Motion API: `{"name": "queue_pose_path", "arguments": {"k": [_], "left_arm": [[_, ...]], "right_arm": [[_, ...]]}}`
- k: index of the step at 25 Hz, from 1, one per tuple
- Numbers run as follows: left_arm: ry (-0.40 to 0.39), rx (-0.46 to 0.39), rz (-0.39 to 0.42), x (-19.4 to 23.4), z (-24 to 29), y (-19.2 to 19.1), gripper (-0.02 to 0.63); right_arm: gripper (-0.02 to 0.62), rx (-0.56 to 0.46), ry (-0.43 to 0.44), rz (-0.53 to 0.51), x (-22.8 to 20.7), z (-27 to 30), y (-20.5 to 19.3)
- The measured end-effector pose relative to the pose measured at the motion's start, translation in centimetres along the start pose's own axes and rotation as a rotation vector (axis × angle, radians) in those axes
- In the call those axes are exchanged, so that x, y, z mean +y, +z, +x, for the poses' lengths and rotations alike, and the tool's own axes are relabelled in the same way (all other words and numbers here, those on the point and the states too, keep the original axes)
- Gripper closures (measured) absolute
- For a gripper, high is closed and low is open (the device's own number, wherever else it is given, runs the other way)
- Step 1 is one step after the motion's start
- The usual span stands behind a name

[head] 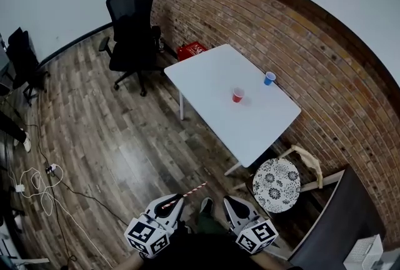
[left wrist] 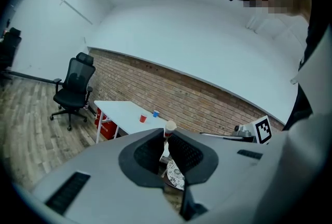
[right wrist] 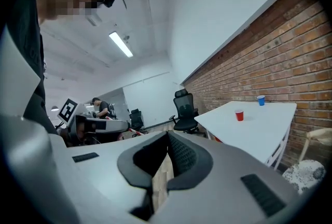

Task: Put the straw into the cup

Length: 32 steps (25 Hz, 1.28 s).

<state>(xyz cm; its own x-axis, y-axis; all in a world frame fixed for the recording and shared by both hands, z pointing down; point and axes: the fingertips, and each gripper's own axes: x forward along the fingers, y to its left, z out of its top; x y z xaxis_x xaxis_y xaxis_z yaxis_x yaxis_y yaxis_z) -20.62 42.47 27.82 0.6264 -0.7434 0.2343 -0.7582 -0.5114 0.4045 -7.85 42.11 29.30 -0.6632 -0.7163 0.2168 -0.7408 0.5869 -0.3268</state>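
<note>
Carry step: straw in hand, cups not yet reached.
Left gripper (head: pixel 171 202) pinches the striped straw (head: pixel 190 190); right gripper (head: pixel 232 205) is pressed together, empty. Red cup (head: pixel 237 95) and blue cup (head: pixel 269 78) stand far ahead on the white table (head: pixel 212 75). Next, likely: approach, then align the straw above a cup.

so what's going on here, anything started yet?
A person stands well back from the white table with a gripper in each hand. The left gripper is shut on a red-and-white striped straw, which sticks out past its jaws. The right gripper holds nothing, and its jaws are together. A red cup and a blue cup stand upright and apart on the table. The straw is not yet near either cup.
</note>
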Motion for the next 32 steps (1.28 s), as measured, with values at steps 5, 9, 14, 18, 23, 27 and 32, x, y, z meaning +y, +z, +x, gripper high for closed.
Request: {"name": "queue_pose_path", "arguments": {"k": [5, 9, 14, 18, 23, 27, 32], "left_arm": [[0.055, -0.003, 0.014, 1.6, 3.9, 2.4, 0.568], [0.103, -0.001, 0.02, 2.6, 6.9, 4.1, 0.568], [0.142, -0.001, 0.043, 3.1, 10.8, 6.6, 0.568], [0.164, -0.005, 0.066, 2.8, 13.7, 7.6, 0.568], [0.18, -0.004, 0.072, 2.4, 16.9, 8.7, 0.568], [0.211, 0.005, 0.078, 3.3, 17.7, 9.1, 0.568], [0.241, 0.008, 0.059, 4.7, 18.4, 9.1, 0.568]], "right_arm": [[0.572, 0.009, 0.041, 0.029, -3.8, 3.4, 2.2], [0.572, 0.015, 0.099, 0.031, -6.5, 6.0, 3.8], [0.572, 0.006, 0.127, 0.058, -10.3, 8.1, 6.4], [0.572, -0.009, 0.148, 0.061, -13.4, 8.9, 7.7], [0.572, -0.015, 0.174, 0.073, -16.2, 9.7, 9.2], [0.572, -0.012, 0.209, 0.102, -17.0, 11.1, 9.2], [0.572, 0.033, 0.216, 0.095, -17.9, 12.8, 8.6]]}}
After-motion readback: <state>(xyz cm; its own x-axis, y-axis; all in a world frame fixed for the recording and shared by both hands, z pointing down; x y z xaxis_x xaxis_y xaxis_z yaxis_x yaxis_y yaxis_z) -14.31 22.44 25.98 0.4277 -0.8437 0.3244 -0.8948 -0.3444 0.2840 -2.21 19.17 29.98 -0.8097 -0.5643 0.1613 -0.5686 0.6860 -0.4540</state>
